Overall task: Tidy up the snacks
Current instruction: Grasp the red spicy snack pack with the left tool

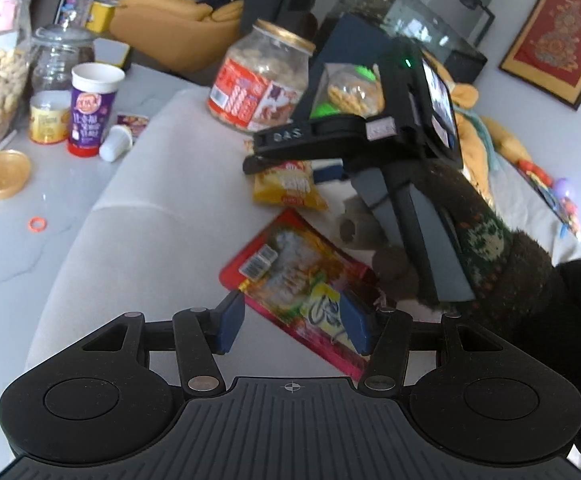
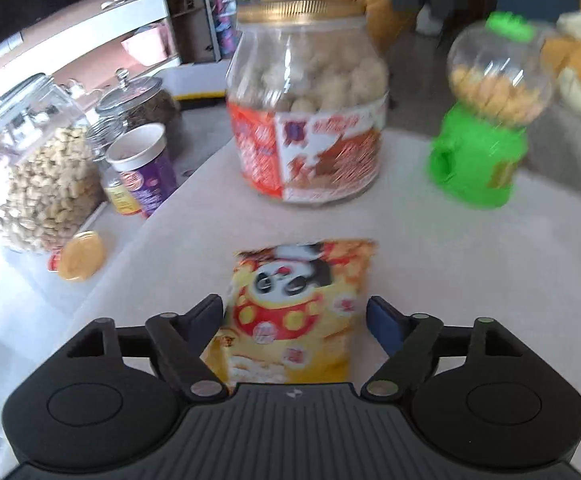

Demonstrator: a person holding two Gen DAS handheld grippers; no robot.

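Snacks are lying loose on the pale mat: I'm spreading my right gripper wide around the panda packet at lower centre, gripping nothing, while my left gripper is hovering open over the red pouch, ready for sorting.

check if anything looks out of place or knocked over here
A small white bottle lies tipped on its side beside the purple can, and a gold lid sits loose on the counter, off any jar. An orange ring lies stray nearby.
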